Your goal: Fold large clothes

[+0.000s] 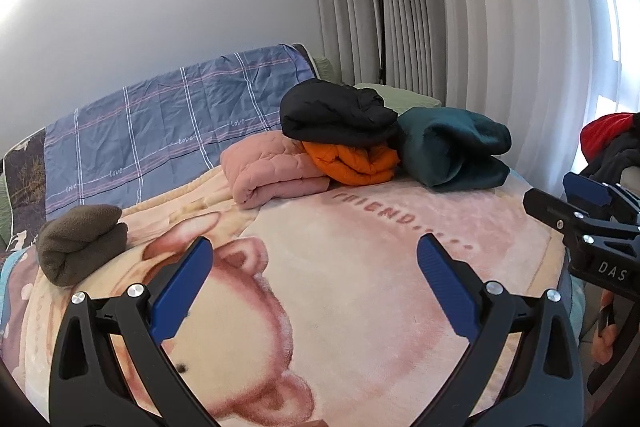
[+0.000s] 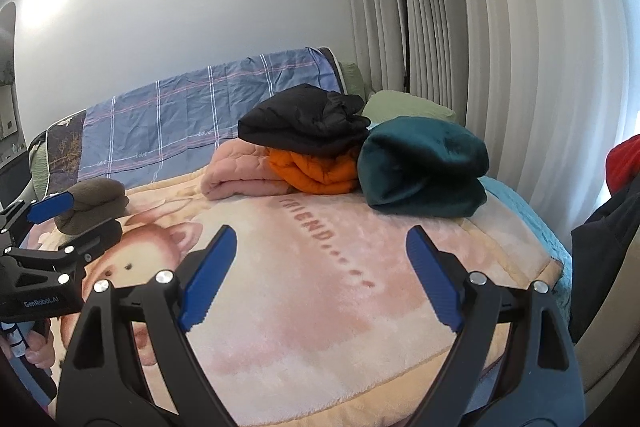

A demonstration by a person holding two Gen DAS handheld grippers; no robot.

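Both claws gape wide with nothing between their blue pads, the left claw (image 1: pixel 314 259) and right claw (image 2: pixel 320 247) hovering side by side over a pink fleece blanket printed with a cartoon pig (image 1: pixel 360 287) on the bed. Beyond them at twelve o'clock lie folded clothes: a pink quilted jacket (image 1: pixel 272 171), an orange puffer (image 1: pixel 352 163) under a black jacket (image 1: pixel 336 115), and a teal plush garment (image 1: pixel 452 147) beside them. At ten o'clock sits a folded olive fleece (image 1: pixel 80 243).
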